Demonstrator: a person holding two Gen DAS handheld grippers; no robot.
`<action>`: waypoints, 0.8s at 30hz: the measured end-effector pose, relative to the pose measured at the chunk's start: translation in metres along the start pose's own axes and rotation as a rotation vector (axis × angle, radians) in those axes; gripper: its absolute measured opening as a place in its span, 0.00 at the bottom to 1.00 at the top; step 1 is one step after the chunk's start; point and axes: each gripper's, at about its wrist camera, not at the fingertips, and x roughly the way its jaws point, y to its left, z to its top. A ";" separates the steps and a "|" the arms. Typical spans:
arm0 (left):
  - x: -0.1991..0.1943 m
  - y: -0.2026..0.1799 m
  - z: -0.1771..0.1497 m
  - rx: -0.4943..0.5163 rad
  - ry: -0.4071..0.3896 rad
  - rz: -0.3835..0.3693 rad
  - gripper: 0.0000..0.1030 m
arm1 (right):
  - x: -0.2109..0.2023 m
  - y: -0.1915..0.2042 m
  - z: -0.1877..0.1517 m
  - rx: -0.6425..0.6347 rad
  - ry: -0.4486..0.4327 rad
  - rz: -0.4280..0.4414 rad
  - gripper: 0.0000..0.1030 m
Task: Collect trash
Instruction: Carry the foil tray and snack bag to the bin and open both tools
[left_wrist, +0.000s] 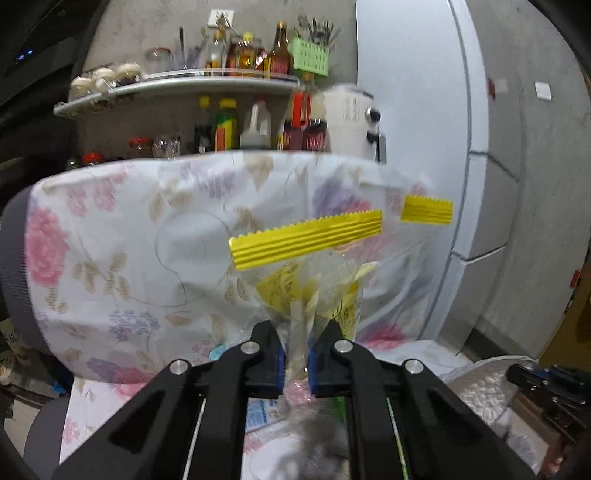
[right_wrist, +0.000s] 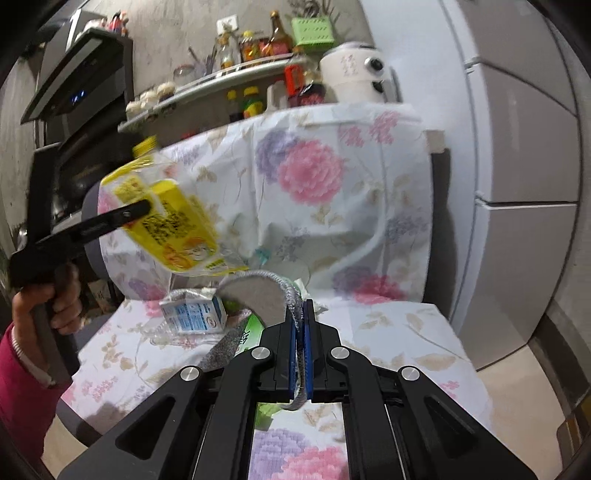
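My left gripper (left_wrist: 295, 360) is shut on a clear and yellow plastic wrapper (left_wrist: 314, 254) and holds it in the air before the floral-covered chair back. In the right wrist view the same wrapper (right_wrist: 177, 225) hangs from the left gripper (right_wrist: 140, 206) at the left. My right gripper (right_wrist: 302, 350) is shut on the silvery rim of a grey trash bag (right_wrist: 258, 295) and holds its mouth open over the seat. A small blue and white carton (right_wrist: 195, 314) lies on the seat beside the bag.
The floral cloth (right_wrist: 332, 192) covers the chair back and seat. Behind it is a shelf (left_wrist: 184, 86) with bottles and jars, and a white appliance (right_wrist: 354, 74). A pale fridge (right_wrist: 517, 147) stands at the right. A green packet (right_wrist: 251, 332) lies under the bag.
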 end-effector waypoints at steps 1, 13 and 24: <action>-0.014 -0.005 0.000 -0.009 0.002 -0.005 0.06 | -0.009 -0.002 0.001 0.009 -0.010 -0.003 0.04; -0.086 -0.069 -0.090 -0.062 0.154 -0.109 0.06 | -0.085 -0.033 -0.034 0.080 0.022 -0.078 0.04; -0.080 -0.151 -0.143 -0.016 0.267 -0.305 0.06 | -0.147 -0.086 -0.080 0.194 0.065 -0.227 0.04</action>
